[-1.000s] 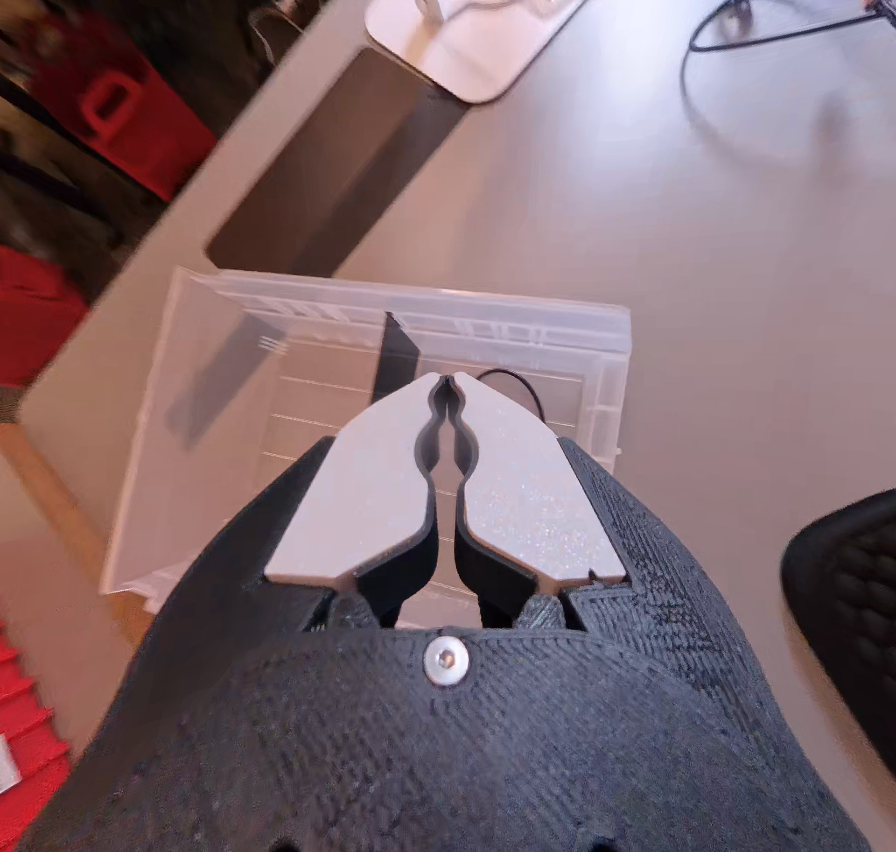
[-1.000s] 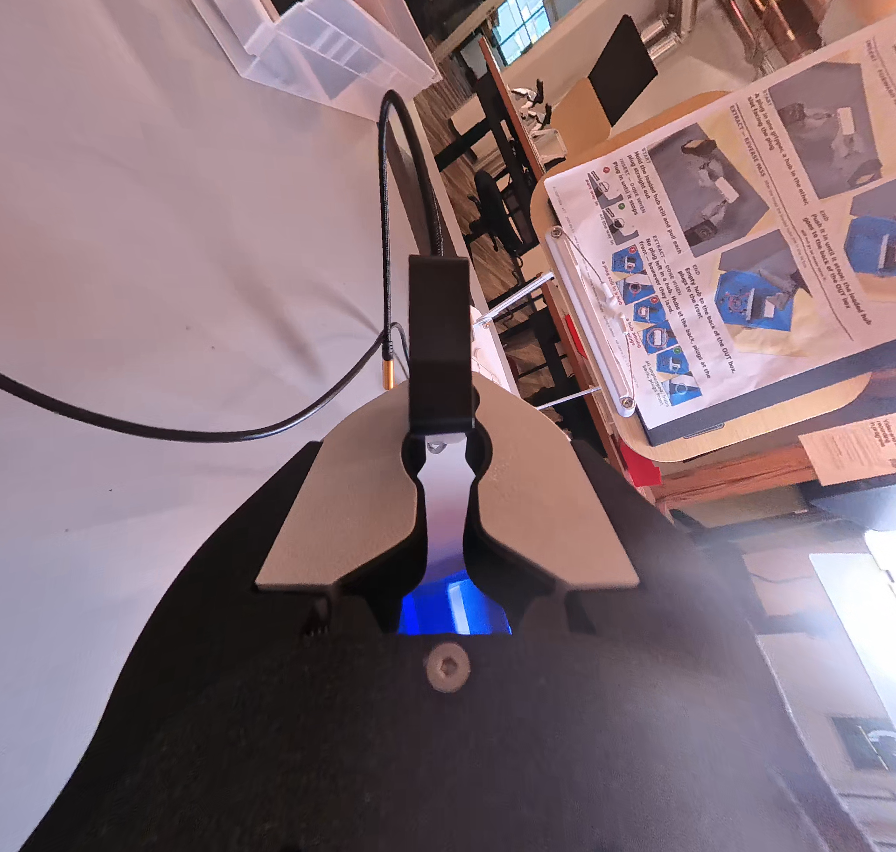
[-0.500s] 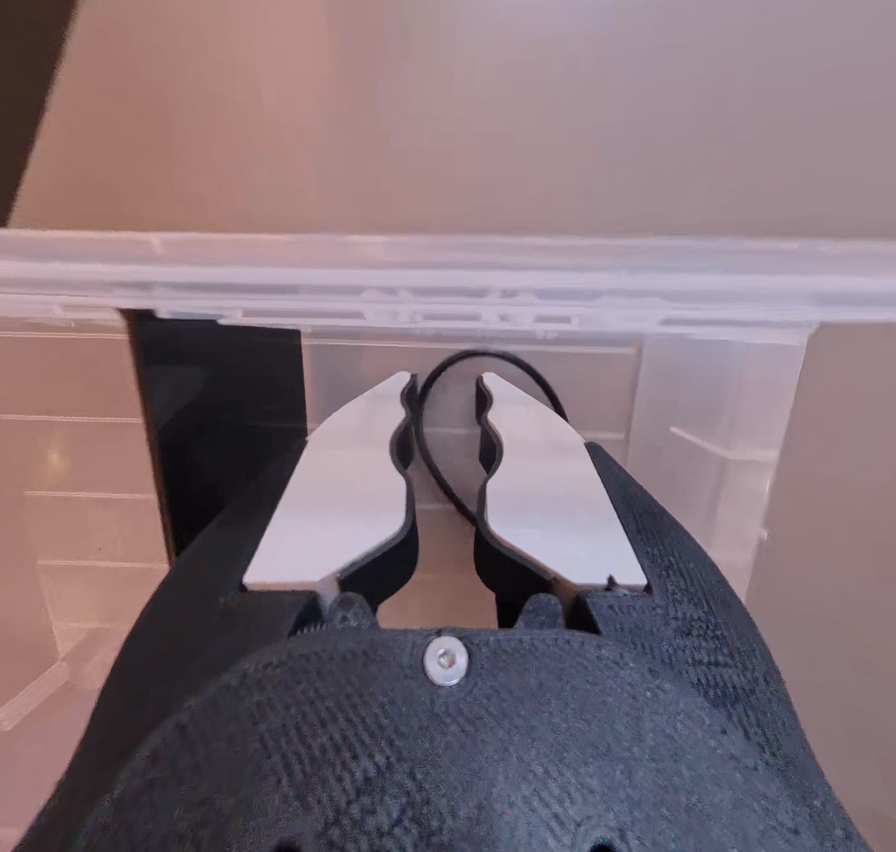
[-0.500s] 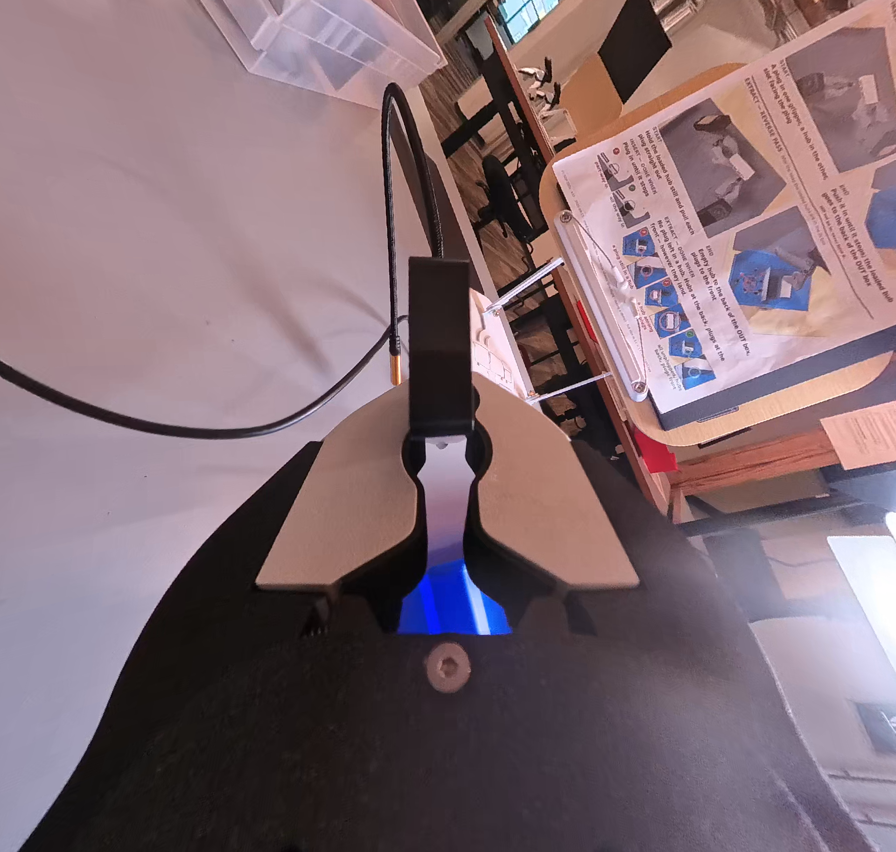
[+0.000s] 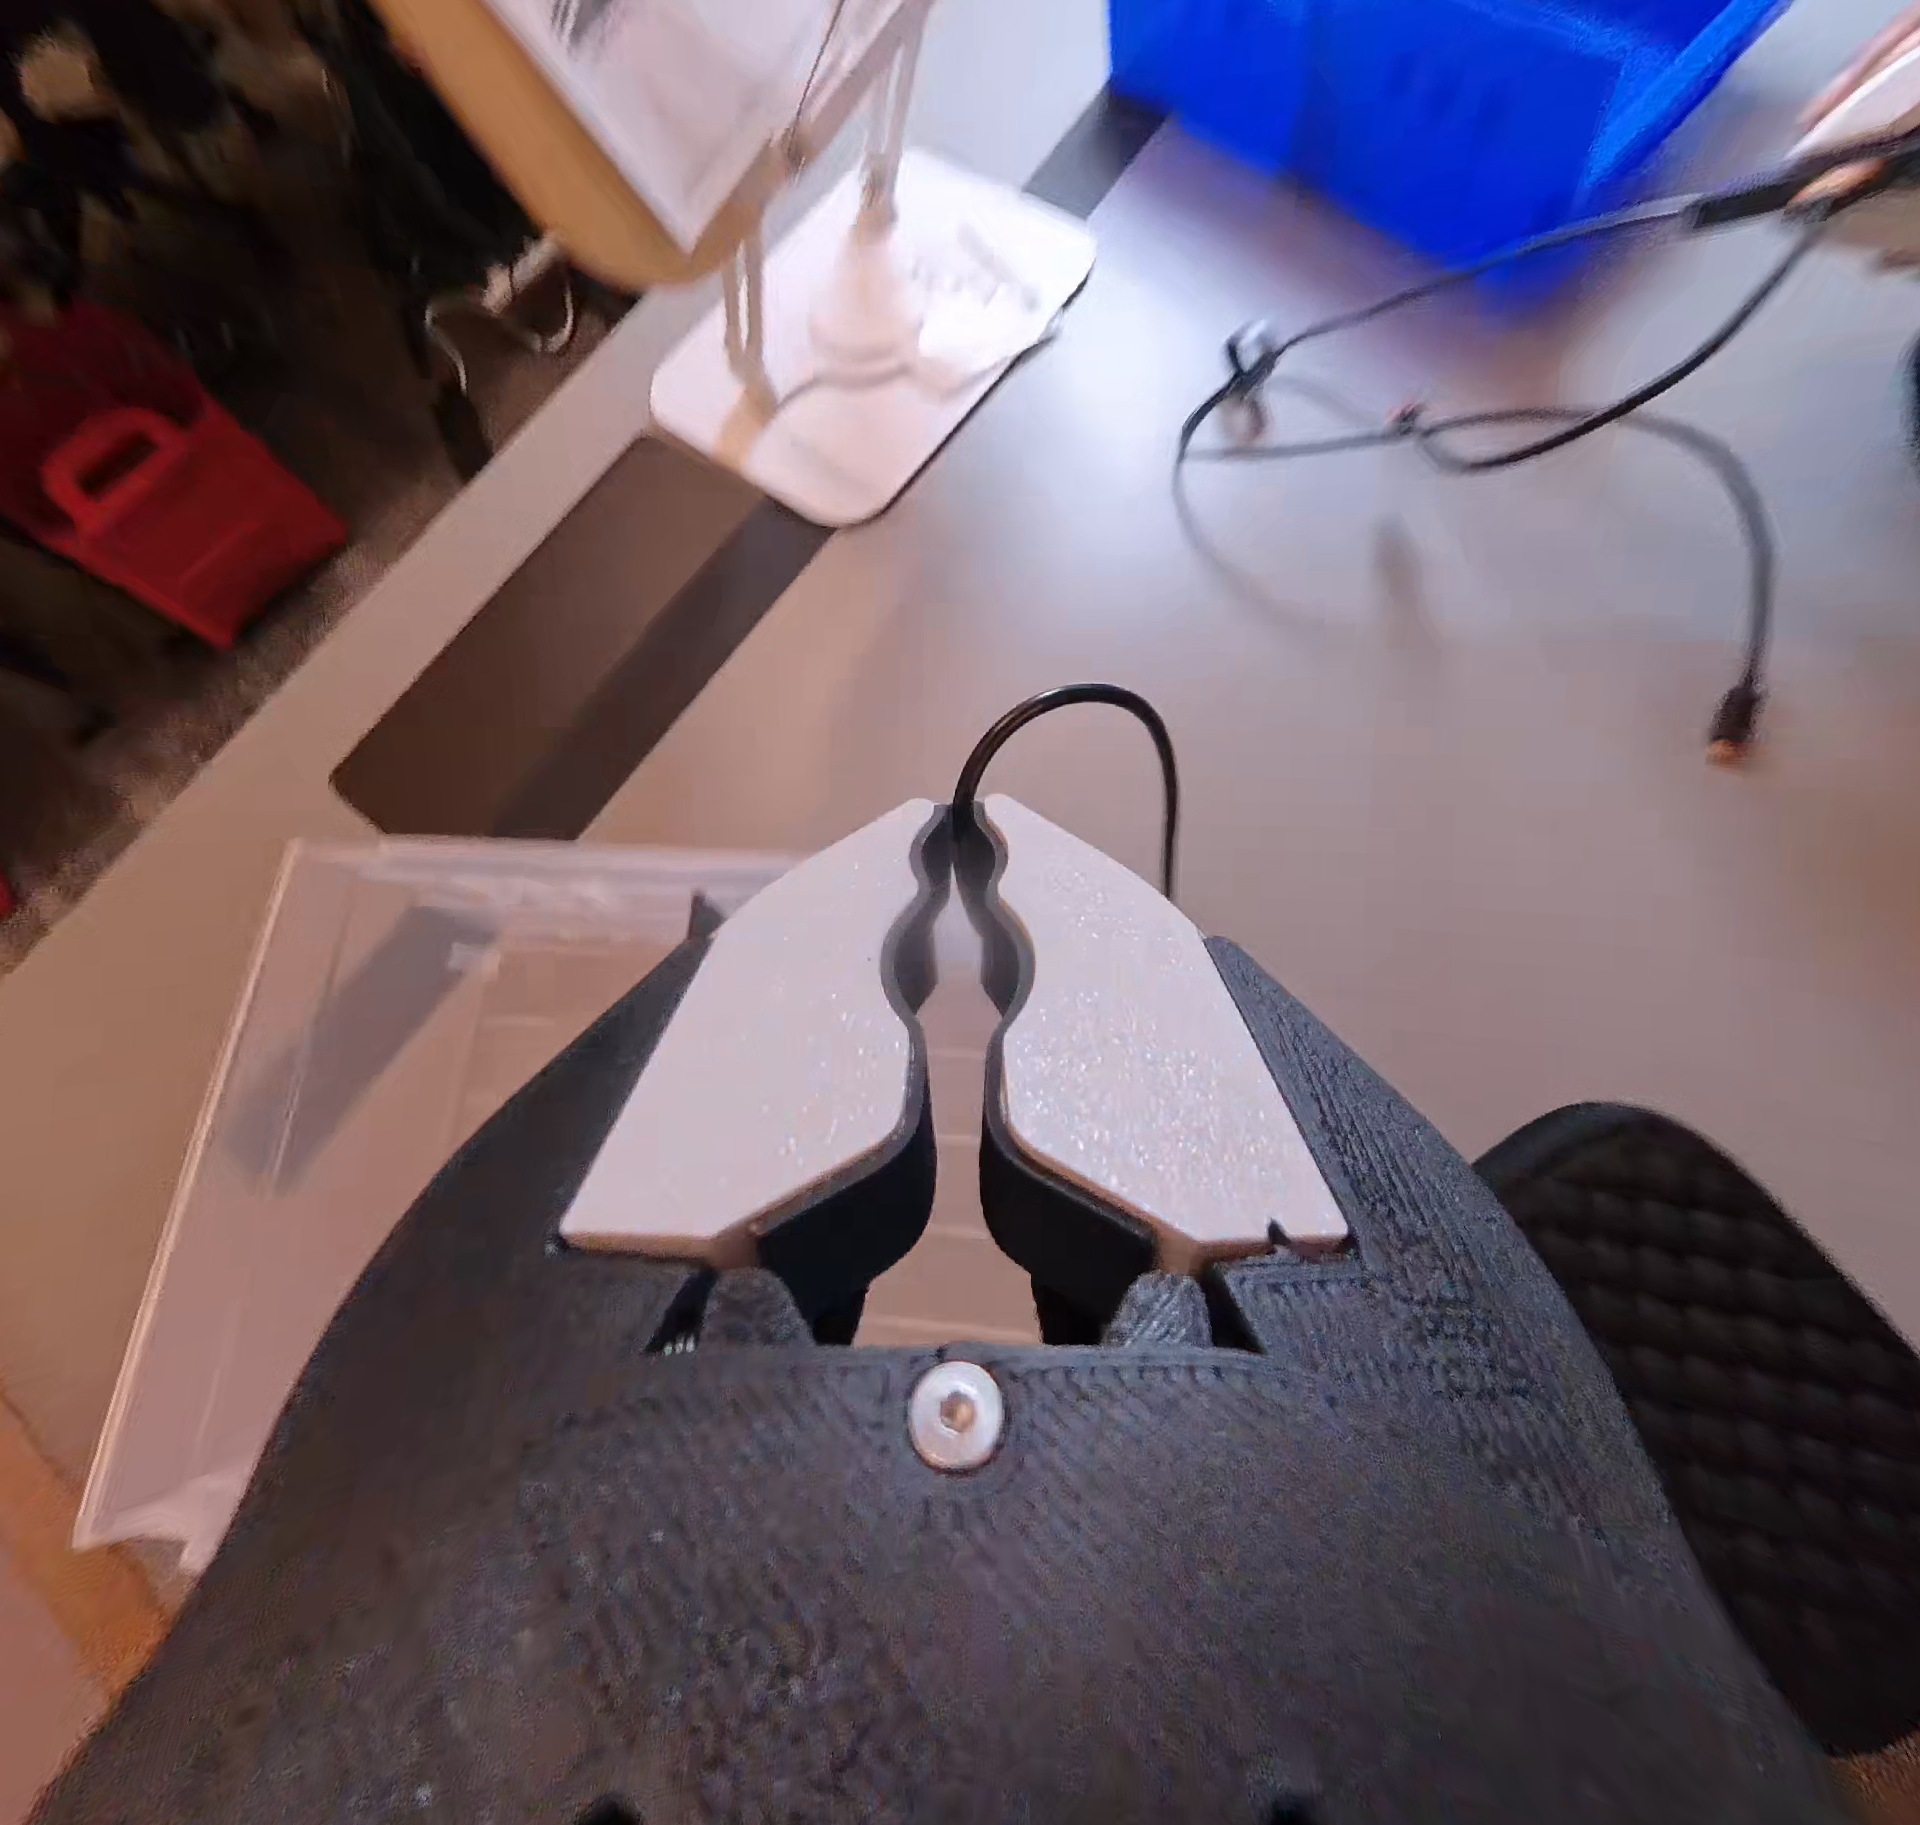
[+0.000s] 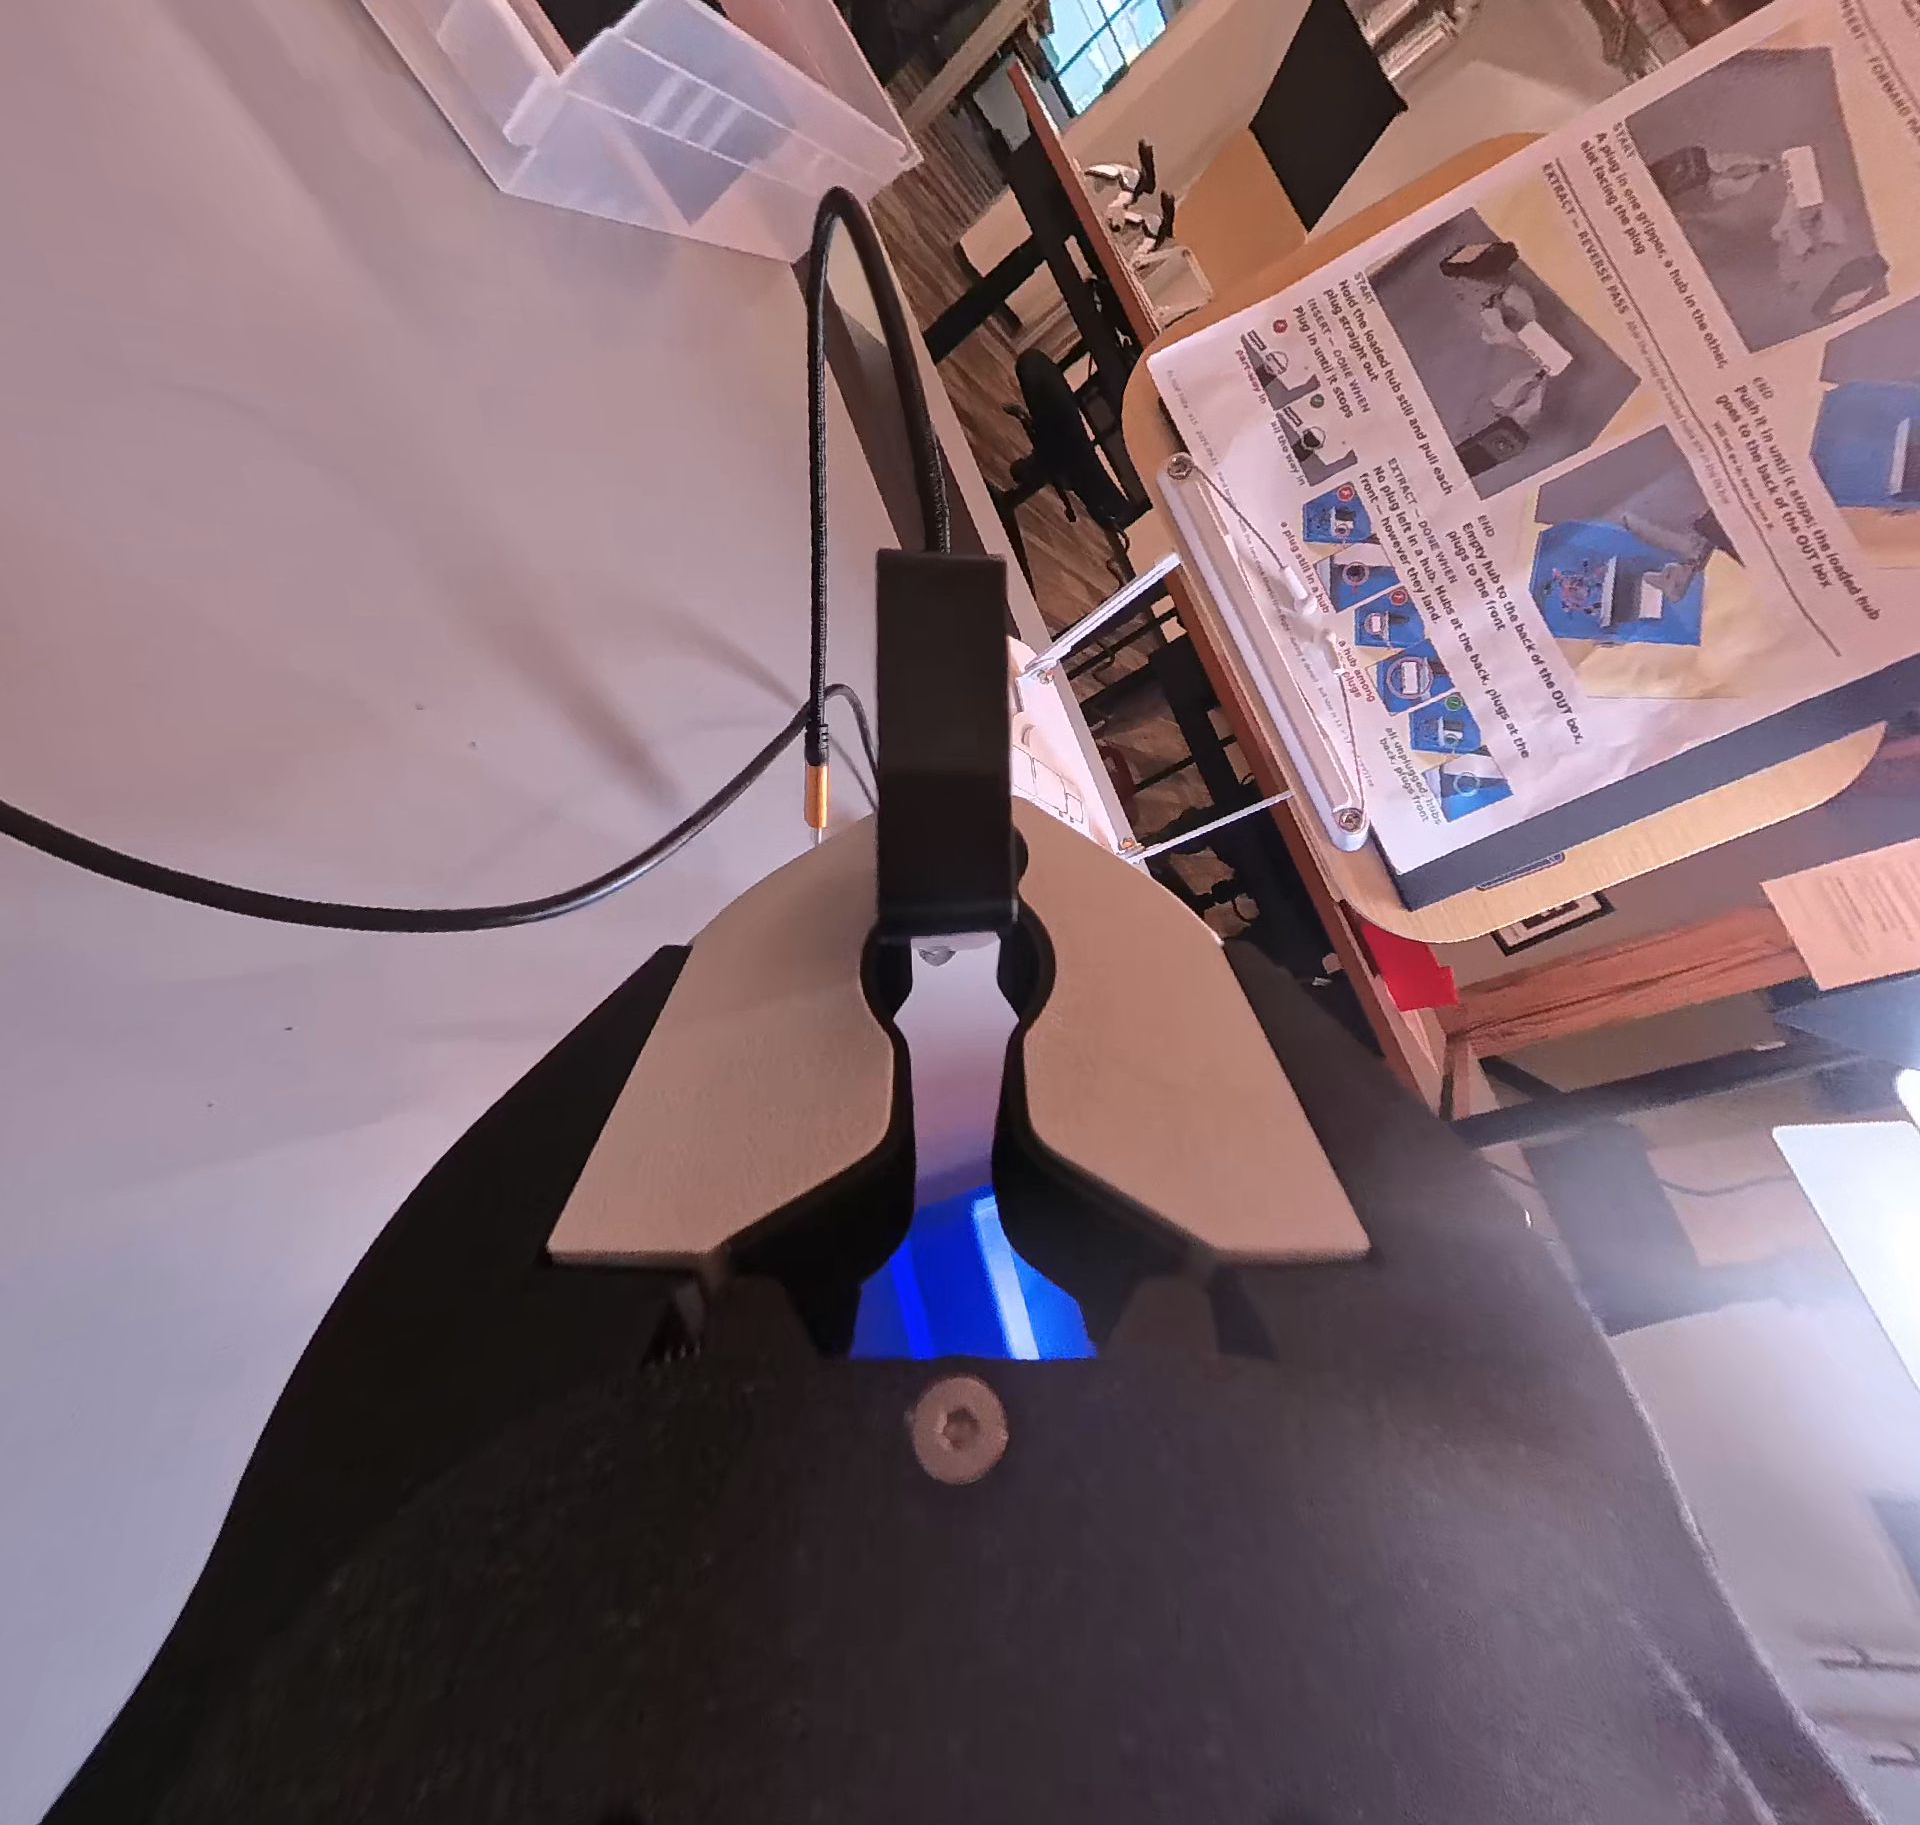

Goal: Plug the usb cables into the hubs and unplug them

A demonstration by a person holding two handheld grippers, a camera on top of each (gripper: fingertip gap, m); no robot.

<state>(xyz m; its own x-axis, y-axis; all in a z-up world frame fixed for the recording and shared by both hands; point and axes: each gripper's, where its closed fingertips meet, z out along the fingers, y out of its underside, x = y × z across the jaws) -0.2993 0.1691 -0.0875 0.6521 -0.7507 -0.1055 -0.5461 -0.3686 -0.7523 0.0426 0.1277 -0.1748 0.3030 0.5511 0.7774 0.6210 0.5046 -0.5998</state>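
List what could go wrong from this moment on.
1. The left tongs pinch only the thin black cable, no plug in sight, so lining it up with the hub may be hard.
2. The right tongs hold the black hub by one end, so a push may tilt it.
3. Loose cables on the table could snag.

You have a thin black cable at your left fingertips, a blue bin ahead-right, and a red crate far left.
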